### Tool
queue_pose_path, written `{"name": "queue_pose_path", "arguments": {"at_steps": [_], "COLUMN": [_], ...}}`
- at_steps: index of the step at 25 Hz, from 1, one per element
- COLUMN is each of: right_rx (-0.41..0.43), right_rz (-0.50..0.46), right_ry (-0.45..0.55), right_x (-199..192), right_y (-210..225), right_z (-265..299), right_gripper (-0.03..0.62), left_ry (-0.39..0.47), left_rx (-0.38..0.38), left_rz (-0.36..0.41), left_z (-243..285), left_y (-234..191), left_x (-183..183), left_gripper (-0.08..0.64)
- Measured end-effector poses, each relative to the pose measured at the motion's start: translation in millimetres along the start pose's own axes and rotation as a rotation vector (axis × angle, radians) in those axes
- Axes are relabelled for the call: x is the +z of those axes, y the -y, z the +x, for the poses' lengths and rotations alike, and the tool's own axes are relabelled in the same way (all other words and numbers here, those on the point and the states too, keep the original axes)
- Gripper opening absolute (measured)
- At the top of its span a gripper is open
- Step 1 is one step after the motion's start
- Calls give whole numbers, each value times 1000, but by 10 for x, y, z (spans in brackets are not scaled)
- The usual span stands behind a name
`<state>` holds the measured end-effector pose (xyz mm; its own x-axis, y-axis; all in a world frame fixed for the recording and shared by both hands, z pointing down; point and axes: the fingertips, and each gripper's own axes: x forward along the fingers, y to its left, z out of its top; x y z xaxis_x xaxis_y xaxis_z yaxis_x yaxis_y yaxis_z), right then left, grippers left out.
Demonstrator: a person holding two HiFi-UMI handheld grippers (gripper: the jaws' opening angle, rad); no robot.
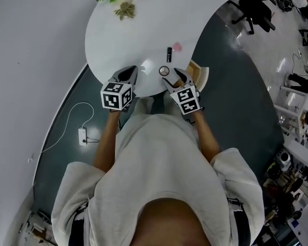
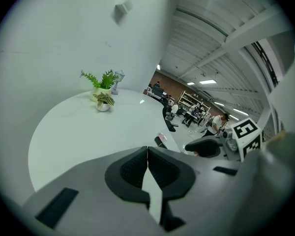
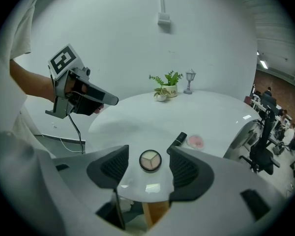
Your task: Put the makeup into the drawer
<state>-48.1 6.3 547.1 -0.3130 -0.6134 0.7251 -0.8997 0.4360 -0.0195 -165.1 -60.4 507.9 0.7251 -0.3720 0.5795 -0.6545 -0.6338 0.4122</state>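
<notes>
A round eyeshadow compact (image 3: 150, 160) lies near the front edge of the white round table (image 3: 137, 117). My right gripper (image 3: 148, 156) is open, its jaws standing either side of the compact without touching it. Just beyond it lie a black tube (image 3: 179, 139) and a pink compact (image 3: 195, 141). In the head view the eyeshadow compact (image 1: 165, 70) sits right in front of the right gripper (image 1: 173, 78). An open wooden drawer (image 1: 200, 77) juts out under the table edge on the right. My left gripper (image 2: 147, 166) is shut and empty, over the table's front edge (image 1: 129, 73).
A small potted plant (image 3: 166, 92) and a little lamp figure (image 3: 189, 81) stand at the table's far side. A white wall runs behind. A cable and charger (image 1: 82, 136) lie on the dark floor to the left. Office chairs (image 1: 254, 6) stand far right.
</notes>
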Motion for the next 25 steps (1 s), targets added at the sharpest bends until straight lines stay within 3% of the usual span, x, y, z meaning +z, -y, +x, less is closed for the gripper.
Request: {"name": "queue_pose_path", "arguments": {"at_steps": [16,25], "right_rx": [214,313], "right_rz": [-81,-170], "right_ry": [15,-70], "right_x": [-80,-359], "right_y": [60,-37], "right_z": [215,513], "right_gripper": [261,265], "left_ry": [45,50], "left_rx": [210,298], "left_rz": [-101,-162], "left_z": [-105,-292], "left_y": [39,104], "left_x": [-135,-353], "left_gripper": [11,11]}}
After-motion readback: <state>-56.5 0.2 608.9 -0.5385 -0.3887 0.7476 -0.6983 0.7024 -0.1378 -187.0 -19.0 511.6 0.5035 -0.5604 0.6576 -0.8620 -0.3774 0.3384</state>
